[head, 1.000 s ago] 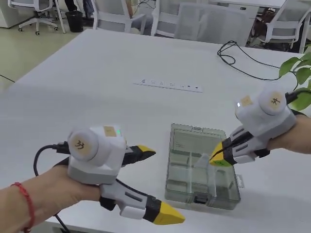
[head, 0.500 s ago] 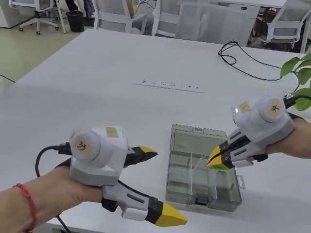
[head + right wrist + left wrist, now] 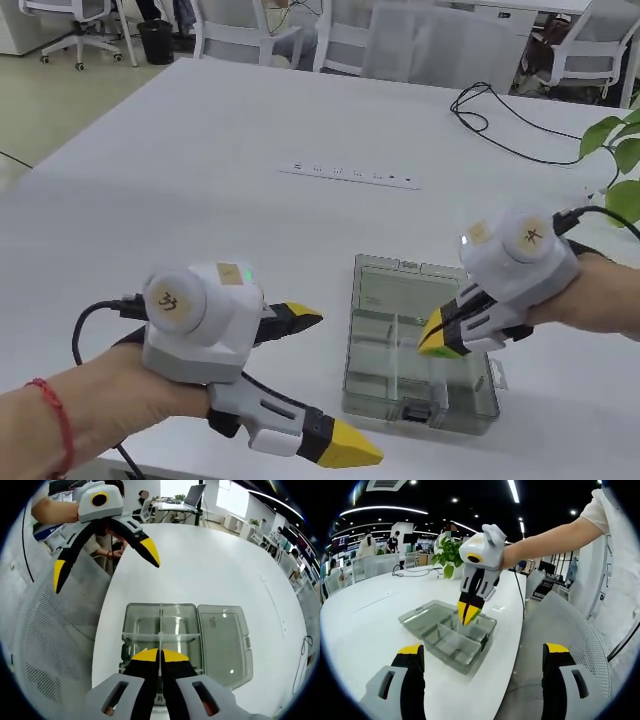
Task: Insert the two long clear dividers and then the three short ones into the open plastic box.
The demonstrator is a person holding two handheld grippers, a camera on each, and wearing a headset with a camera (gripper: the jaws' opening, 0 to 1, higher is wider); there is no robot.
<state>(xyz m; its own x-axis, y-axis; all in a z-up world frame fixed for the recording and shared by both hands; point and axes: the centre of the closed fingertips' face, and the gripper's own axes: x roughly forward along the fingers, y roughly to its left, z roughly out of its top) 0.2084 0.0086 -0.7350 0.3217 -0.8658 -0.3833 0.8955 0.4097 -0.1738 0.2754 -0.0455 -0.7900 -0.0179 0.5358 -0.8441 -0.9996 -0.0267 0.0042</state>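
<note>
Over box point(image 3: 352, 385), right claw point(image 3: 436, 344) tight on divider point(image 3: 161, 622); left claw point(image 3: 338, 386) apart; power strip point(image 3: 348, 175) beyond.

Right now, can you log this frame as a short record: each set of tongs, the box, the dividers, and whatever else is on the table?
left tongs: open wide, holding nothing, left of the box in the head view
right tongs: shut on a clear divider, over the tray
plastic box: open, lid flat on the white table
crosswise divider: looks seated; total count unclear
other items: power strip, black cable, plant
</note>
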